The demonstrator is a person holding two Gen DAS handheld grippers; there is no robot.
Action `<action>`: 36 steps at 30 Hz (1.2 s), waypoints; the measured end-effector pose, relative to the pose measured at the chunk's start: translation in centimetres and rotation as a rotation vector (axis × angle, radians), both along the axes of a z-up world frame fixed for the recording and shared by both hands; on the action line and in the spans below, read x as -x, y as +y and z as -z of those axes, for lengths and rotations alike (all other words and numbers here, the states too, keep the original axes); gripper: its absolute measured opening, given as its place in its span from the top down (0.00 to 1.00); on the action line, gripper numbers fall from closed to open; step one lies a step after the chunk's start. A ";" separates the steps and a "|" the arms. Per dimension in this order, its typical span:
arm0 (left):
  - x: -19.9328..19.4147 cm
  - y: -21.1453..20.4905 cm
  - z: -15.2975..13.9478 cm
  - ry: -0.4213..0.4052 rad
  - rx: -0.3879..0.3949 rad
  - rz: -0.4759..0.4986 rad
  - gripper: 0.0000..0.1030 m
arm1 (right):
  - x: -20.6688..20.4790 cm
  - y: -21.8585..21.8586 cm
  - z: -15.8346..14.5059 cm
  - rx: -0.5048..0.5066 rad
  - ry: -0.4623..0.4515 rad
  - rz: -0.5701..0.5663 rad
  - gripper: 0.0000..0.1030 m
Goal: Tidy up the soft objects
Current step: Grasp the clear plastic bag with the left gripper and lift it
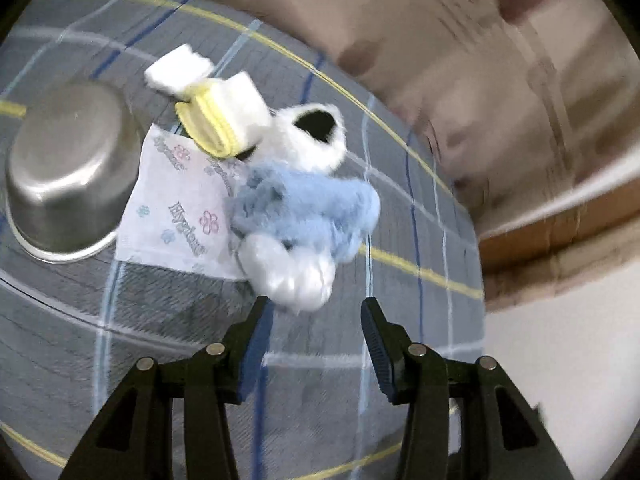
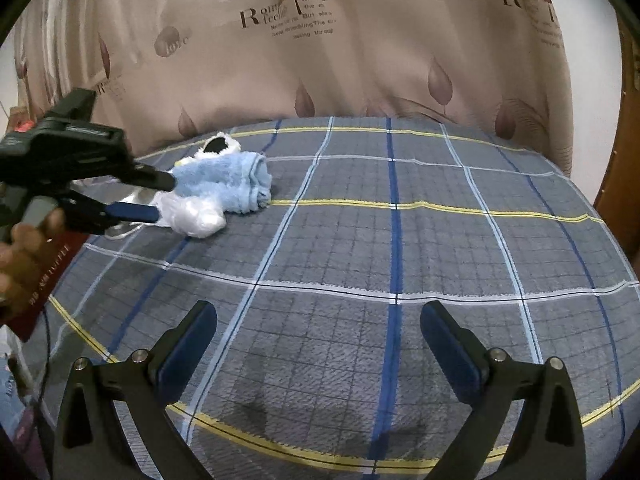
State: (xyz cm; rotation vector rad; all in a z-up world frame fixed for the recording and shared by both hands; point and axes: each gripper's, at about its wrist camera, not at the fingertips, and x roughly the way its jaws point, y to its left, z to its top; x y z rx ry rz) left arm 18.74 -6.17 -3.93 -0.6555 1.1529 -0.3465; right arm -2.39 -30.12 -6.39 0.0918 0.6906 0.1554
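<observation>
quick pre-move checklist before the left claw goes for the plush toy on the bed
1. Left claw open and empty: ok.
2. Fluffy white and light blue plush toy in front of it: ok, near its tips.
3. Contact with toy: cannot tell.
4. Yellow and white sponge resting against the toy: not ok, may shift.
5. Upturned steel bowl apart from toy: ok.
6. Right claw open, empty, away from the toy: ok.
</observation>
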 end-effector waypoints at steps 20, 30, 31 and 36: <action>-1.9 0.5 3.8 0.219 0.092 -0.318 0.52 | 0.6 -0.9 -0.4 -0.066 -0.043 -0.030 0.01; 3.3 0.5 1.1 0.081 -0.042 -0.250 0.66 | 0.0 -1.8 -0.1 -0.102 -0.006 -0.008 0.01; 4.5 0.7 0.5 0.052 -0.045 -0.227 0.66 | -0.1 -1.8 0.0 -0.103 -0.002 -0.007 0.01; 8.9 2.0 -1.5 -0.035 -0.099 -0.148 0.66 | -0.3 -1.5 0.2 -0.084 0.015 -0.008 0.01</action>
